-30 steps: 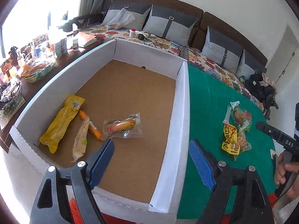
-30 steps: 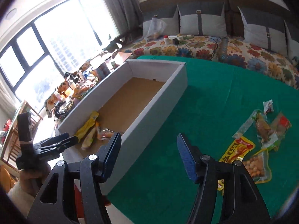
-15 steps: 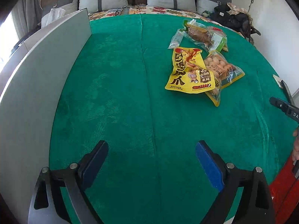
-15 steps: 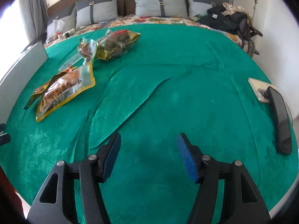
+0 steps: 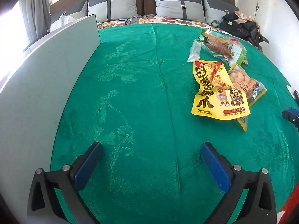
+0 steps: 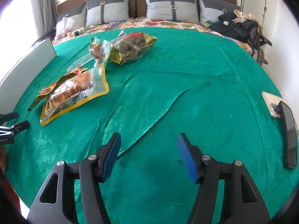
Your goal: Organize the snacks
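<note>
Left gripper (image 5: 151, 150) hangs over bare green cloth (image 5: 134, 97), blue pads wide apart and jaws opening, nothing between them; right gripper (image 6: 148, 141) likewise over the cloth, jaws spread partway, nothing between them; a fingertip of the right gripper shows at the right edge of the left wrist view, and the left gripper's tips at the left edge of the right wrist view. White box wall (image 5: 43, 85) stands upright along the cloth's left side; its inside is hidden from both cameras. Snacks lie in a loose cluster on the cloth, well apart from the box and ahead of both grippers: yellow printed packet (image 5: 214, 87) lies flat, overlapping a yellow-edged clear bag (image 5: 246, 85) of pale round pieces; beyond these, touching them, a clear pouch of brown meat (image 5: 216, 44) with a green-trimmed bag under it; in the right wrist view a dark green-gold bag (image 6: 132, 48) sits at the far end of the cluster. Two phones (image 6: 284, 123) rest near the cloth's right edge; grey cushions (image 6: 172, 7) and a floral cover line the back.
</note>
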`<action>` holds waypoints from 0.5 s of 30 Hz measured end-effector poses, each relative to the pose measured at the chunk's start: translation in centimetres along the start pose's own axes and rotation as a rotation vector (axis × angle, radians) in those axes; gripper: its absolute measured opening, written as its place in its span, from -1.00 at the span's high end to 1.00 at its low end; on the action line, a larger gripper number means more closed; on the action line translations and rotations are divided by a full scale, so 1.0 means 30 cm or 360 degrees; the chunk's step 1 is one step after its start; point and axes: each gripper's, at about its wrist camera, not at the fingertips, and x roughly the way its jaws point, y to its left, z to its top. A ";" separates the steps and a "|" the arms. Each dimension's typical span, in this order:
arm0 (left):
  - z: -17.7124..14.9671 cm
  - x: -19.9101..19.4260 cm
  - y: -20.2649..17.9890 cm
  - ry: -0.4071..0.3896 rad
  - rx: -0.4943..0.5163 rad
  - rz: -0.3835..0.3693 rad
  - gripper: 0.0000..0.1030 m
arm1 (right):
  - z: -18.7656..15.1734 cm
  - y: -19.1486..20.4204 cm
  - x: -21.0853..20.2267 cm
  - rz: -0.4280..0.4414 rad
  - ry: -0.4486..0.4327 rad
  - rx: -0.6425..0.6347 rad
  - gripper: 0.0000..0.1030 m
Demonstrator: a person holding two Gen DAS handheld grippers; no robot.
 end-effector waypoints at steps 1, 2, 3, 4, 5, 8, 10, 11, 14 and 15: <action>0.000 0.002 -0.001 -0.0005 -0.0001 0.0003 -1.00 | -0.001 -0.004 0.005 -0.0002 0.0008 0.0012 -0.28; -0.002 0.002 -0.002 -0.0008 -0.0002 0.0005 -1.00 | -0.003 -0.010 0.009 -0.0003 0.0017 0.0024 -0.28; -0.004 0.001 -0.002 -0.0010 -0.0003 0.0005 -1.00 | -0.004 -0.015 0.013 -0.0006 0.0025 0.0036 -0.28; -0.004 0.002 -0.001 -0.0011 -0.0003 0.0005 -1.00 | -0.006 -0.020 0.016 -0.0009 0.0031 0.0046 -0.28; -0.004 0.001 -0.004 -0.0013 -0.0003 0.0005 -1.00 | -0.007 -0.024 0.019 -0.0011 0.0035 0.0053 -0.28; -0.005 0.002 -0.003 -0.0015 -0.0003 0.0005 -1.00 | -0.009 -0.027 0.022 -0.0028 0.0033 0.0053 -0.32; -0.005 0.002 -0.003 -0.0014 -0.0003 0.0005 -1.00 | -0.012 -0.024 0.023 -0.0033 0.0029 0.0047 -0.35; -0.005 0.002 -0.003 -0.0015 -0.0003 0.0004 -1.00 | -0.012 -0.021 0.024 -0.0035 0.0028 0.0039 -0.39; -0.005 0.002 -0.004 -0.0014 -0.0003 0.0005 -1.00 | -0.014 -0.004 0.030 -0.0053 0.0021 0.0001 -0.50; -0.005 0.002 -0.003 -0.0015 -0.0003 0.0005 -1.00 | -0.014 -0.005 0.031 -0.0048 0.0017 0.0010 -0.53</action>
